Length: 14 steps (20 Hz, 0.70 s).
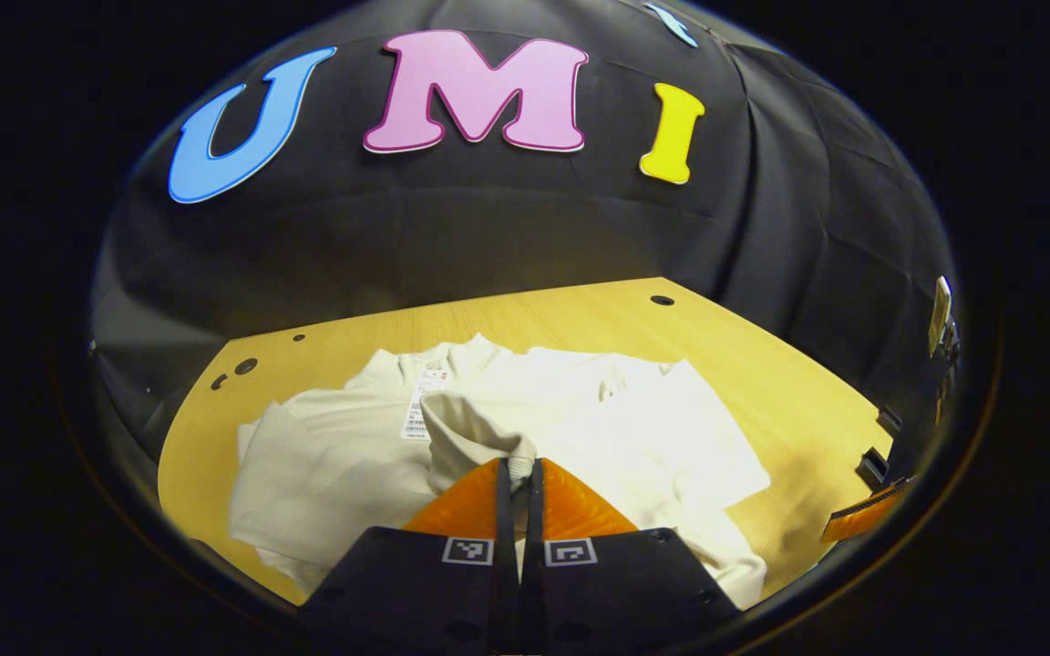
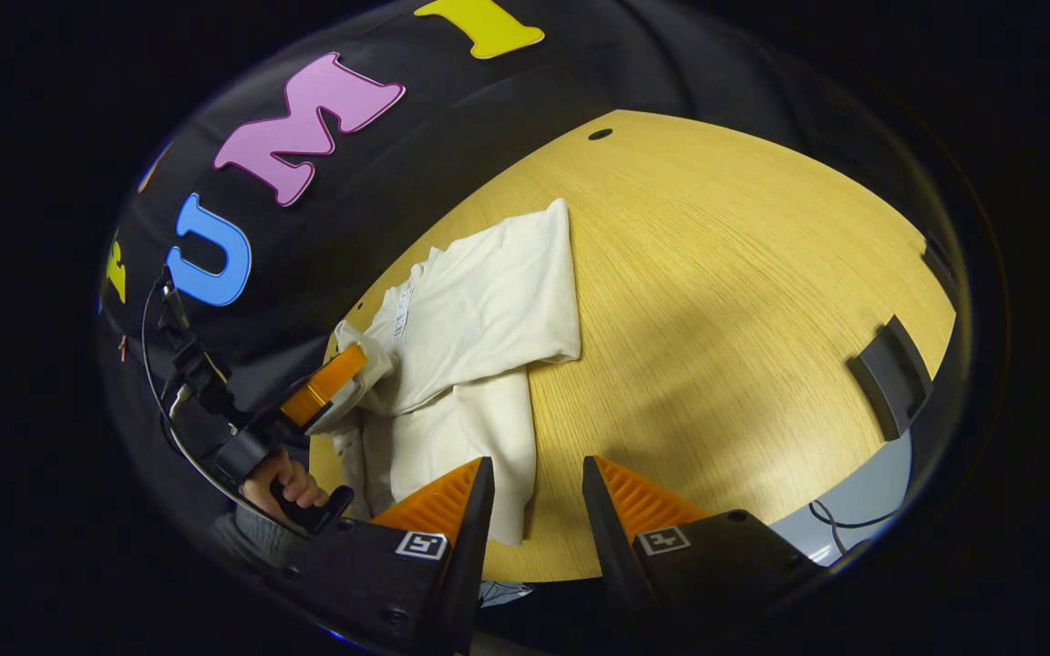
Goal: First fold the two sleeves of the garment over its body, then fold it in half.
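Left gripper view shows the wooden table [image 1: 762, 383] running back to the booth's black cloth wall, with a few small round holes [image 1: 662, 300] near its far edge and dark brackets [image 1: 873, 466] at its right rim; nothing lies between me and the shirt [image 1: 343, 456]. In the right gripper view another dark bracket [image 2: 891, 375] sits at the table's right edge, well apart from the cloth, and a cable [image 2: 839, 521] trails below the rim. The cream shirt lies flat on the table, its collar and tag [image 1: 417, 410] toward the far wall, so its long axis runs from me away to the wall; one sleeve [image 2: 525, 273] lies folded across the body. My left gripper [image 1: 518, 474] has its jaws closed to a thin slit on a raised fold of fabric, the sleeve cuff [image 1: 475, 433], which stands up from the body just ahead of my fingertips, over the middle of the shirt. From the right gripper view that same left gripper [image 2: 329, 383] is seen at the shirt's left side with cloth bunched at its tips, held by a hand [image 2: 283, 483]. My right gripper [image 2: 536, 497] has its jaws wide apart and holds nothing; the shirt's near hem lies between and just beyond the left finger, the bare table ahead of the other.
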### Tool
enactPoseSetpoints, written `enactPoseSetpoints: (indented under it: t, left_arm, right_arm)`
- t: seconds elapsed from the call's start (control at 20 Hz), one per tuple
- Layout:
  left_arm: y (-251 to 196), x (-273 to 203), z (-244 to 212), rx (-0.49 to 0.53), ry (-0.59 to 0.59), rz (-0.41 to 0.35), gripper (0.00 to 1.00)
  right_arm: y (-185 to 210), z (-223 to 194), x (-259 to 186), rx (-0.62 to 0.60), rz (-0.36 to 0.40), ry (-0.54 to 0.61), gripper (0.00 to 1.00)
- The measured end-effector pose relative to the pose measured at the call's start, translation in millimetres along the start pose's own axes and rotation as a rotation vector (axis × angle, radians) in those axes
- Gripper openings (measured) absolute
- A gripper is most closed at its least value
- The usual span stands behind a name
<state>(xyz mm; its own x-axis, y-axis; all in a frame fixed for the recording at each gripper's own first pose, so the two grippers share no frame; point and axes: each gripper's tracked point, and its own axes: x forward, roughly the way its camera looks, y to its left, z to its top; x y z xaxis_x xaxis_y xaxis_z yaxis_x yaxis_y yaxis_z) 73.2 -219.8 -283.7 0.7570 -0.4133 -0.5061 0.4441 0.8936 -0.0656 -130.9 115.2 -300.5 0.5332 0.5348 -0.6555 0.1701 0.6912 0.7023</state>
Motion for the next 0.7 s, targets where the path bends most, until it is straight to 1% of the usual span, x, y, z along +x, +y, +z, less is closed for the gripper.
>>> enactPoseSetpoints:
  t: [0.1, 0.2, 0.25, 0.3, 0.35, 0.4, 0.45, 0.5, 0.55, 0.6, 0.7]
  left_arm:
    - [-12.9, 7.5, -10.9, 0.002, 0.032, -0.032, 0.09]
    - [-22.2, 11.8, -23.0, -0.004, 0.081, -0.065, 0.17]
    - [-22.6, 13.3, -27.3, -0.004, 0.096, -0.071, 0.24]
    - [-25.4, 12.3, -32.0, -0.004, 0.107, -0.077, 0.35]
    - [-26.3, 10.8, -34.9, 0.0, 0.115, -0.076, 0.42]
    - [-24.5, 9.0, -37.7, 0.009, 0.12, -0.067, 0.58]
    - [-22.7, 5.9, -39.6, 0.017, 0.125, -0.059, 0.65]
    - [-19.9, 1.2, -43.1, 0.021, 0.133, -0.051, 0.75]
    - [-17.0, -5.0, -46.4, 0.02, 0.141, -0.047, 0.78]
    - [-12.3, -12.5, -49.4, 0.012, 0.147, -0.043, 0.87]
    - [-0.8, -31.6, -55.0, -0.022, 0.154, -0.037, 0.92]
  right_arm:
    - [-1.2, -0.2, 4.0, -0.007, 0.005, 0.015, 0.6]
    - [-0.6, 0.4, 8.0, -0.015, 0.011, 0.027, 0.6]
    - [-0.6, 1.4, 9.7, -0.019, 0.014, 0.032, 0.6]
    - [-0.3, 1.1, 11.0, -0.022, 0.017, 0.036, 0.6]
    - [0.2, 0.9, 12.4, -0.025, 0.02, 0.04, 0.6]
    - [0.6, 0.8, 13.2, -0.027, 0.022, 0.043, 0.6]
    - [2.0, 1.0, 14.1, -0.029, 0.024, 0.045, 0.6]
    - [3.1, 0.4, 14.5, -0.034, 0.026, 0.047, 0.6]
    - [4.6, -1.1, 15.7, -0.038, 0.027, 0.049, 0.6]
    - [6.3, -1.3, 16.4, -0.043, 0.028, 0.05, 0.6]
    - [11.1, -4.2, 16.5, -0.053, 0.032, 0.051, 0.6]
